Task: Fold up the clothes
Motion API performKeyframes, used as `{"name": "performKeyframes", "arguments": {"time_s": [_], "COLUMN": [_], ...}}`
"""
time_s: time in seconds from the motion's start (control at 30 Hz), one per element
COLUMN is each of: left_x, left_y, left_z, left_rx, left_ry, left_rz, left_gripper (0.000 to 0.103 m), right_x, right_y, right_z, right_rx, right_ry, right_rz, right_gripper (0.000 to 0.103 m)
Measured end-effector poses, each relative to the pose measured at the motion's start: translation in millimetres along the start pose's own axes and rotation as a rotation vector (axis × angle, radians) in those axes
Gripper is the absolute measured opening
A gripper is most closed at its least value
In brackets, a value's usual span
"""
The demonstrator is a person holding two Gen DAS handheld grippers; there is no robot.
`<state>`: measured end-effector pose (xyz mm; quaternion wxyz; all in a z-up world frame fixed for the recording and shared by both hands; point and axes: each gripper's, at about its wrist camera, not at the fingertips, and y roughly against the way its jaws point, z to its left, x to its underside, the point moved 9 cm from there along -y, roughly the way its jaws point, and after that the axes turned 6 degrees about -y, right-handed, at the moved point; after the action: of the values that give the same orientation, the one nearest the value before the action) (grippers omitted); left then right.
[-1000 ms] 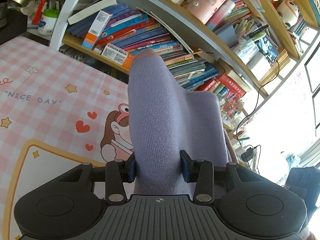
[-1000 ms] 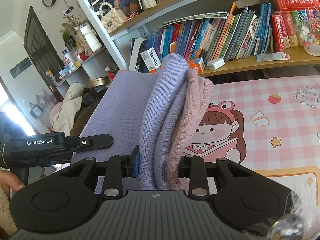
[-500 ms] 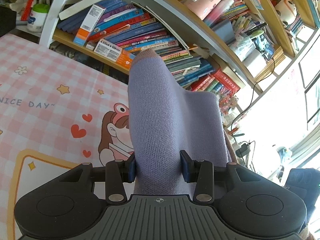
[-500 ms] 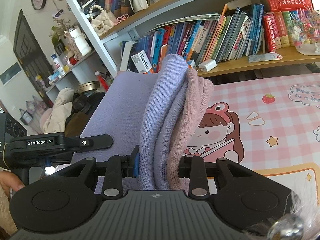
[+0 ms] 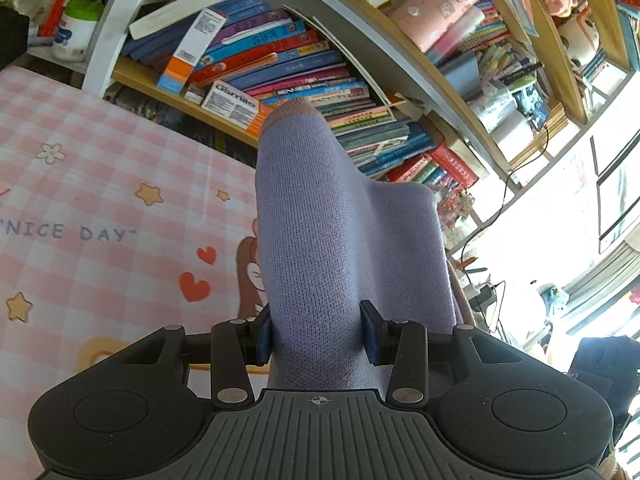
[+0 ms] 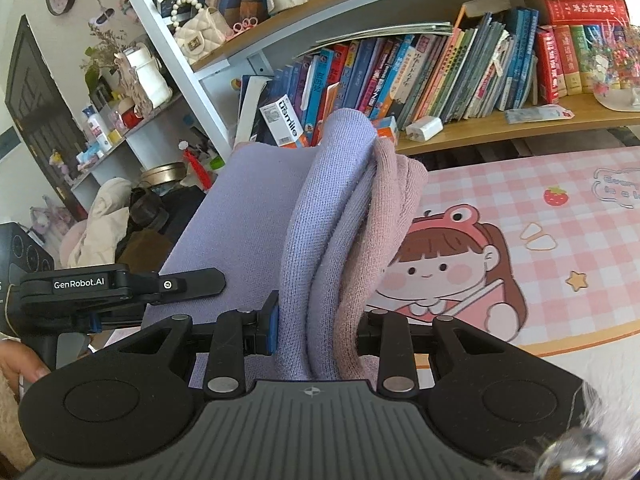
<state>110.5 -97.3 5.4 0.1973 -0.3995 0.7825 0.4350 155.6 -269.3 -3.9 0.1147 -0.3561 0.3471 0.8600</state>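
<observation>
Sweater point(image 5: 336, 240), lilac knit with pink trim, hangs in the air between both grippers above the mat point(image 5: 100, 200), stretched from one to the other. The left gripper point(image 5: 318, 338) clamps one bunched edge, the right gripper point(image 6: 316, 334) another. The fold looks half done, I judge: laying down and smoothing remain. Behind stands a bookshelf point(image 6: 500, 130).

lilac knitted garment point(image 5: 344, 240): between both grippers' jaws, above pink checked cartoon mat point(image 5: 100, 208) | wooden bookshelf of upright books point(image 6: 460, 72): behind mat
</observation>
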Motion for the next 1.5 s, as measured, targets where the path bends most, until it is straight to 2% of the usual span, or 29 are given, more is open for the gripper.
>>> {"name": "performKeyframes", "arguments": {"time_s": [0.3,0.77,1.17,1.5], "left_x": [-20.7,-58.9,-92.0,-114.2], "left_y": [12.0,-2.4,-40.5,-74.2], "left_z": [43.0,116.0,170.5,201.1], "left_rx": [0.021,0.057,0.039,0.003], "left_ry": [0.004,0.010,0.051,0.060], "left_rz": [0.011,0.044,0.040,0.038], "left_gripper": [0.041,0.041,0.041,0.041], "right_x": [-0.3,-13.3,-39.7,-58.5], "right_y": [-35.6,-108.4,-179.3,-229.5], "right_z": [33.6,65.1,63.4,43.6], "right_rx": [0.015,0.060,0.059,0.028], "right_ry": [0.005,0.021,0.049,0.028], "right_rz": [-0.006,0.000,0.021,0.026], "right_gripper": [0.028,0.028,0.028,0.028]}}
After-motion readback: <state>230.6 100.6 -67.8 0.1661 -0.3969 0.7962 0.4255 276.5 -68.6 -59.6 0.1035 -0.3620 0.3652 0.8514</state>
